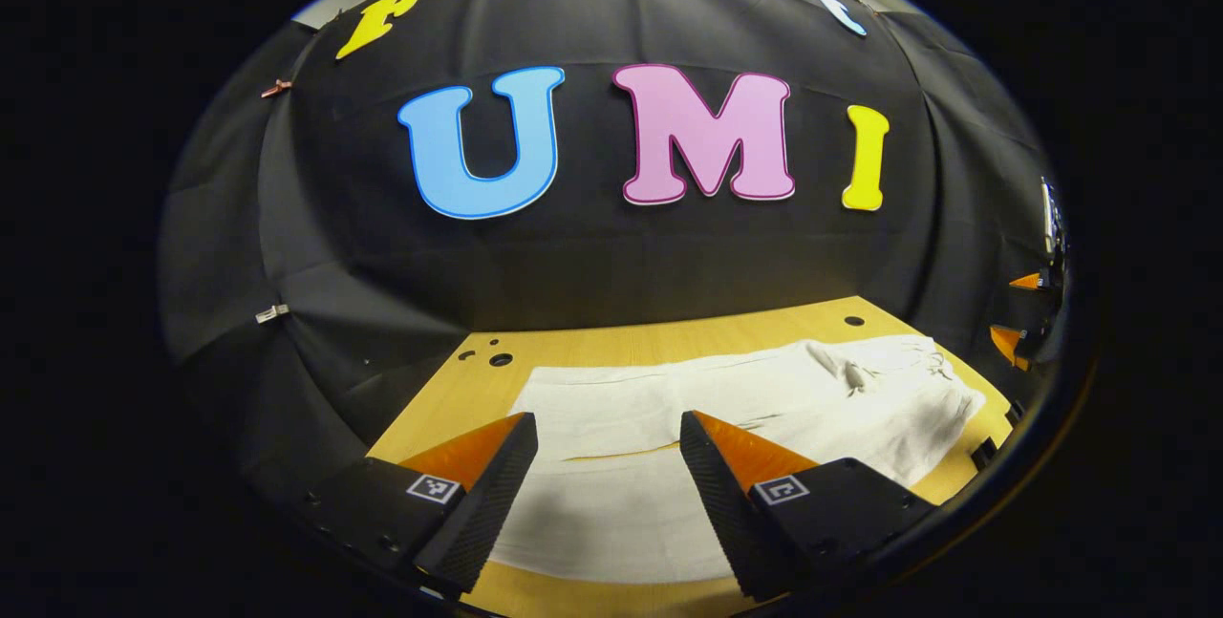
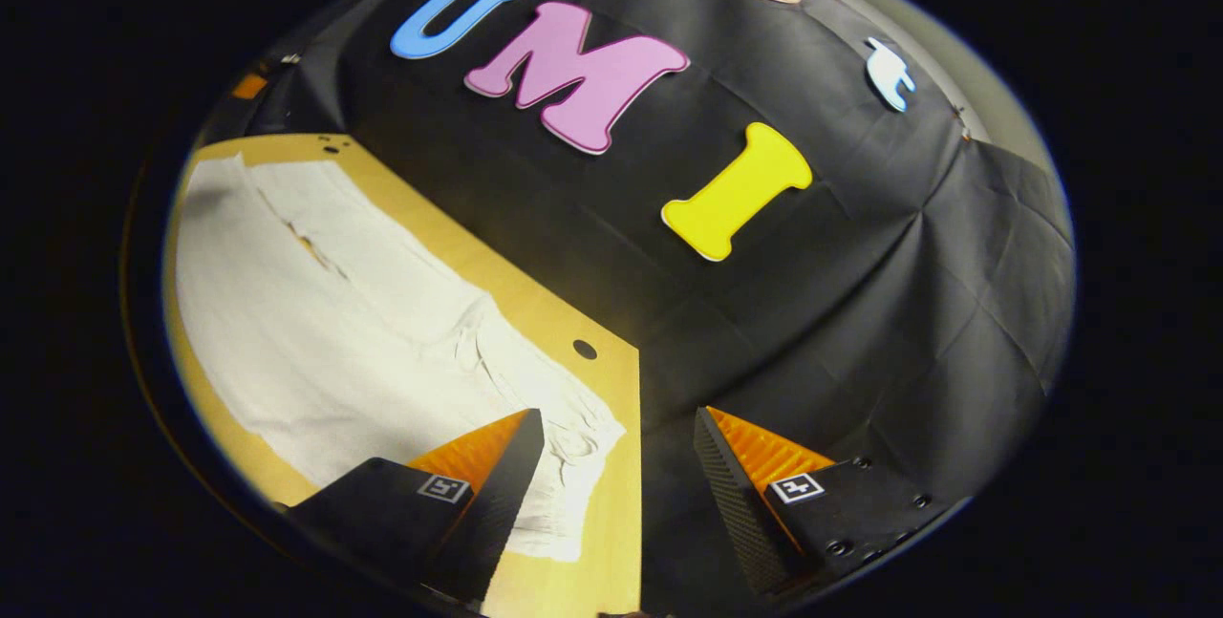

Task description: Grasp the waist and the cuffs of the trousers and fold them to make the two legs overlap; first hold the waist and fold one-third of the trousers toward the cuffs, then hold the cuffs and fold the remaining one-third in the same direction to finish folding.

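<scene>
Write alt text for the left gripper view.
White trousers lie spread flat on a wooden table, legs side by side. The left gripper hovers over them, jaws open, holding nothing.

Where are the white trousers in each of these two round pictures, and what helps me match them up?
Left gripper view: the trousers lie spread across the lower middle, on the table, beyond the open fingers.
Right gripper view: the trousers lie at the left, running from upper left down to the left finger.
Shared landmark: the round hole in the table near the gathered waist end.
</scene>
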Demonstrator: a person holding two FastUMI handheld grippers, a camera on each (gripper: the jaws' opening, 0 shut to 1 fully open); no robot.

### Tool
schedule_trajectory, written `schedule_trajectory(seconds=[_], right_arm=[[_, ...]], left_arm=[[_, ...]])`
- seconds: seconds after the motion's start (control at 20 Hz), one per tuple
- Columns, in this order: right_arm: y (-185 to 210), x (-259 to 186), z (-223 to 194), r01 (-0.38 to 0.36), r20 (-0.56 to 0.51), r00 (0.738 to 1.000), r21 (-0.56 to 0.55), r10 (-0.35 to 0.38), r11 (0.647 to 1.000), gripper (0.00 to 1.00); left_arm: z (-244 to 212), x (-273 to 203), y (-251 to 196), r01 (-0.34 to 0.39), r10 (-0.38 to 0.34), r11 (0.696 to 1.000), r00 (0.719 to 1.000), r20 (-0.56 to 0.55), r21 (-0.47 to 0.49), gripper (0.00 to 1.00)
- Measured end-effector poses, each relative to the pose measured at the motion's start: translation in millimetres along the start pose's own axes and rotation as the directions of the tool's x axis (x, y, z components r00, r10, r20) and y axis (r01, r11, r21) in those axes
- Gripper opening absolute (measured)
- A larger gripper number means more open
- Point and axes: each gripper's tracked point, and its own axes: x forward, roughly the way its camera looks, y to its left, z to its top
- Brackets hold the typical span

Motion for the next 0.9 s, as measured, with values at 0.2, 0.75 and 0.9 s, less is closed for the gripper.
schedule_trajectory(seconds=[0.2, 0.75, 0.9], right_arm=[[16.3, 1.7, -43.1, -0.142, -0.049, 0.990, -0.191, 0.135, 0.971, 0.98], [81.3, -6.4, -157.0, -0.504, -0.298, 0.860, -0.376, 0.414, 0.777, 0.98], [84.3, -3.1, -175.2, -0.553, -0.341, 0.830, -0.398, 0.441, 0.732, 0.98]], left_arm=[[-14.5, 0.5, -4.8, 0.010, -0.008, 0.999, 0.999, -0.046, 0.040, 0.98], [-29.3, 4.4, -7.9, -0.015, 0.020, 0.999, 0.995, -0.099, 0.051, 0.96], [-35.3, 6.0, -6.5, -0.025, 0.029, 0.999, 0.992, -0.126, 0.029, 0.96]])
